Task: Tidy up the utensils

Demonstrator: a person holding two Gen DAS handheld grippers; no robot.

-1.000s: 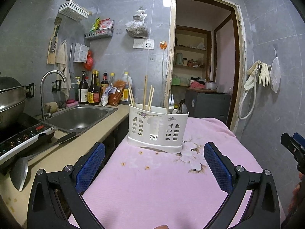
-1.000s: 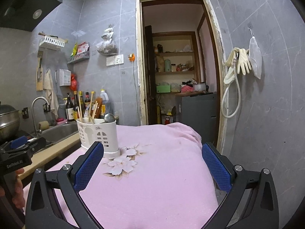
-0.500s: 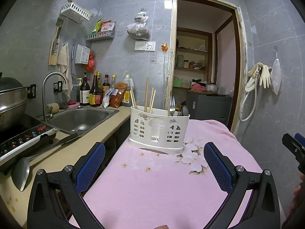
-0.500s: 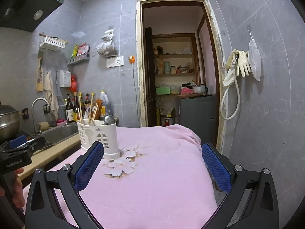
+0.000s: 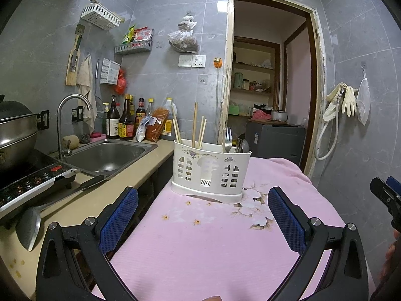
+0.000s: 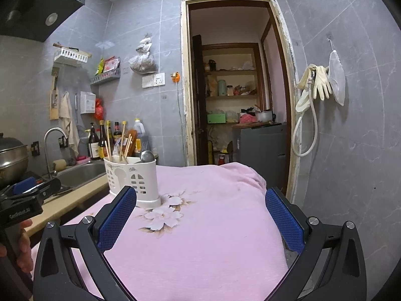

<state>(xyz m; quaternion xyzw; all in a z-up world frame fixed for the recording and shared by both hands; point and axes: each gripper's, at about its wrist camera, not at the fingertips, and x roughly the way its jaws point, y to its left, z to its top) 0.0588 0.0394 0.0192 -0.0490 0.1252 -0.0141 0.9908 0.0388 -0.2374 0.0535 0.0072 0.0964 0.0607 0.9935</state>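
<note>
Now both tongs, left and right, gape wide and empty over bare pink cloth; the white utensil caddy stands at its far-left edge, beside the worktop.

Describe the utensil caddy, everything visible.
The caddy is a white, plastic-looking holder with arched cut-out windows, small purple flower prints near the rim and a wider base tray. It stands upright on the pink cloth, next to the counter edge. One end holds wooden chopsticks leaning at angles; the other holds a fork and spoons. Both grippers, left and right, are open and clear of it.
</note>
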